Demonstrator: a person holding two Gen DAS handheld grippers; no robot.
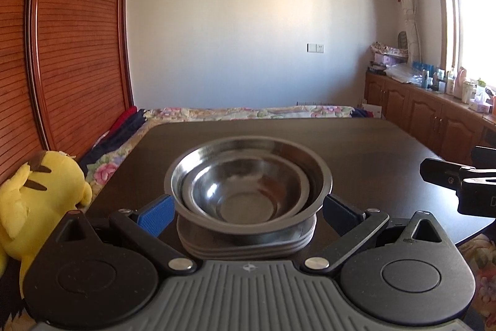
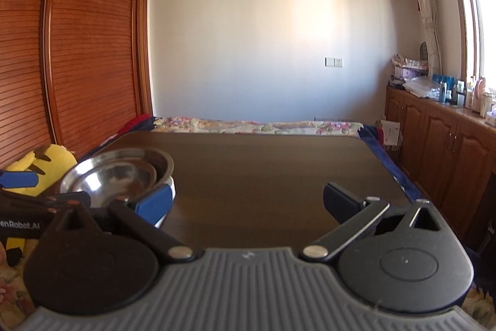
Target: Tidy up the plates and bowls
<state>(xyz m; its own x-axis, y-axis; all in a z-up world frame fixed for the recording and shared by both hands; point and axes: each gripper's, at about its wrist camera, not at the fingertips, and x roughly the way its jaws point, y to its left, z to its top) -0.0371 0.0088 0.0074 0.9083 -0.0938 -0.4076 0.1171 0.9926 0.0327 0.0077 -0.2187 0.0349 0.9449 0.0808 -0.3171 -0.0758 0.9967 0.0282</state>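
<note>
A large steel bowl [image 1: 279, 154] with a smaller steel bowl [image 1: 245, 191] nested inside it rests on a stack of shallow grey plates [image 1: 248, 248], near the front left of a dark brown table [image 1: 372, 151]. My left gripper [image 1: 248, 213] is open, and its blue pads [image 1: 156, 214] straddle the big bowl just under the rim, close to it on both sides. In the right wrist view the same bowls [image 2: 117, 176] sit at the left. My right gripper [image 2: 246, 202] hangs open over bare table [image 2: 263, 163], to the right of the stack and holding nothing.
A yellow plush toy [image 1: 40, 191] lies beside the table's left edge. Behind the table is a bed with a floral cover [image 1: 248, 112]. A slatted wooden wardrobe [image 1: 62, 51] stands at the left, and cluttered wooden cabinets [image 1: 434, 114] line the right wall.
</note>
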